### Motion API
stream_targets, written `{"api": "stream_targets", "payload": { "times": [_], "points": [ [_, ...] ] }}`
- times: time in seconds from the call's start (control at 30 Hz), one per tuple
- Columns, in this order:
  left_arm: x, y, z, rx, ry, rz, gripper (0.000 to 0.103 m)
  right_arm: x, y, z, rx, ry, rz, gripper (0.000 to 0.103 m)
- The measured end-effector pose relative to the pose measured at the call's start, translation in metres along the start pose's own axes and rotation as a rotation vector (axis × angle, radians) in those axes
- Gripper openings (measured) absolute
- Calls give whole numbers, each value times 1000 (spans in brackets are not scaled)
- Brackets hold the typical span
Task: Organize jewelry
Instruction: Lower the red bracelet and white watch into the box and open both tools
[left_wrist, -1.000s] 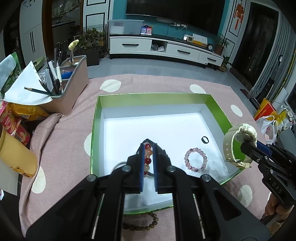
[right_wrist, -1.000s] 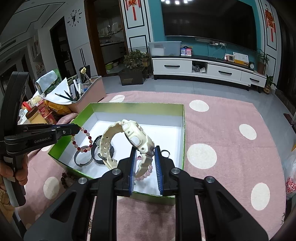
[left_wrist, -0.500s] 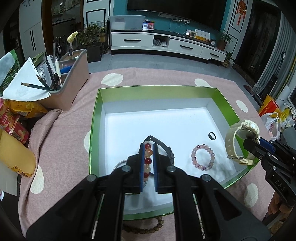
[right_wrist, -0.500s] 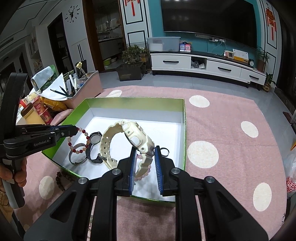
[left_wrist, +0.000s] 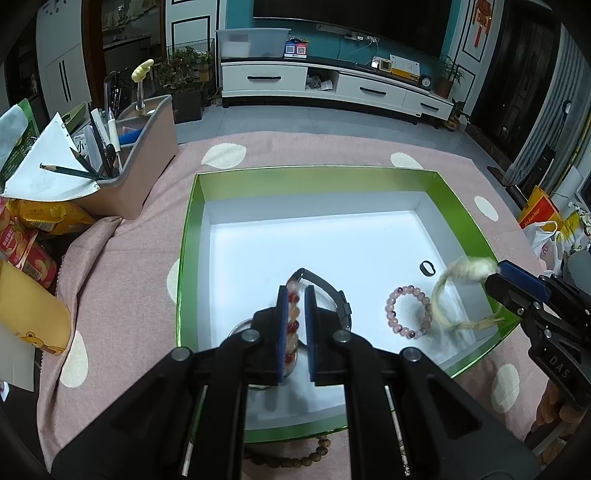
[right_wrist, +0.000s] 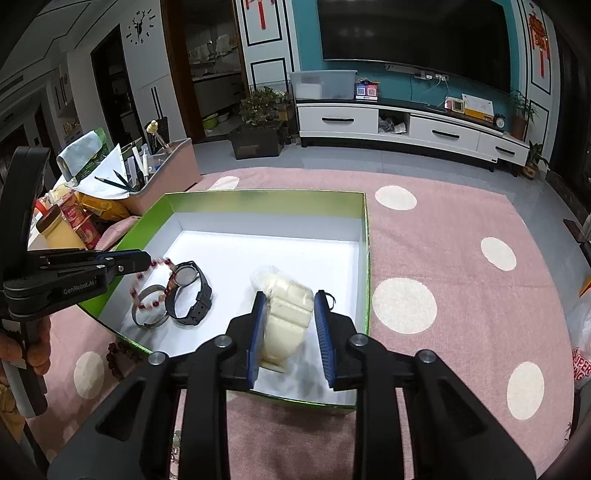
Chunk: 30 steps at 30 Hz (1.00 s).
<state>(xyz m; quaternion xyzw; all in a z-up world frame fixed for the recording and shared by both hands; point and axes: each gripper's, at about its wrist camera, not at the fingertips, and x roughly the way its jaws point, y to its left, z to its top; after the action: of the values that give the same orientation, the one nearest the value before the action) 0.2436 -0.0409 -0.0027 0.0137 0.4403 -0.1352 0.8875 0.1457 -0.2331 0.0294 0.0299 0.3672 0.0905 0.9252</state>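
Pink dotted cloth under green box (right_wrist: 364, 236). My right gripper (right_wrist: 291, 332), jaws just parting, cream watch (right_wrist: 286, 306) blurred between them, dropping near box's right wall. My left gripper (left_wrist: 295, 325) clamped on red bead bracelet (left_wrist: 293, 314), over black watch (right_wrist: 192, 291), awaiting placement.

You are facing a teal feature wall (right_wrist: 306, 48) carrying a large dark television (right_wrist: 410, 40). A long white TV cabinet (right_wrist: 410, 129) with black drawer handles is standing below it on a grey tiled floor (right_wrist: 369, 158). A clear storage bin (right_wrist: 323, 85) is sitting on the cabinet's left end. A potted plant (right_wrist: 258, 122) is standing left of the cabinet. A deer-head wall clock (right_wrist: 142, 29) is hanging at upper left. Red hanging ornaments (right_wrist: 537, 37) are flanking the television. Ceiling light is glaring on the screen.
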Motion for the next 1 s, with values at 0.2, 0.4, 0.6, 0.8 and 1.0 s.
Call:
{"api": "stream_targets", "payload": {
  "times": [0.2,0.4,0.6,0.8,1.0],
  "points": [
    [-5,-1,-1,-3,-12,-3,49,-7,-3,1,27,-15,10,29],
    [-26,-1,-2,-10,-49,2,70,-26,-9,-9,59,-25,19,36],
    [-53,6,-13,-21,-70,24,80,-47,-9,-28,83,-14,51,43],
    [-83,10,-40,-17,-79,34,82,-60,-4,-53,101,20,79,43],
    [-106,15,-77,-6,-65,29,82,-72,1,-77,132,54,119,43]
  ]
}}
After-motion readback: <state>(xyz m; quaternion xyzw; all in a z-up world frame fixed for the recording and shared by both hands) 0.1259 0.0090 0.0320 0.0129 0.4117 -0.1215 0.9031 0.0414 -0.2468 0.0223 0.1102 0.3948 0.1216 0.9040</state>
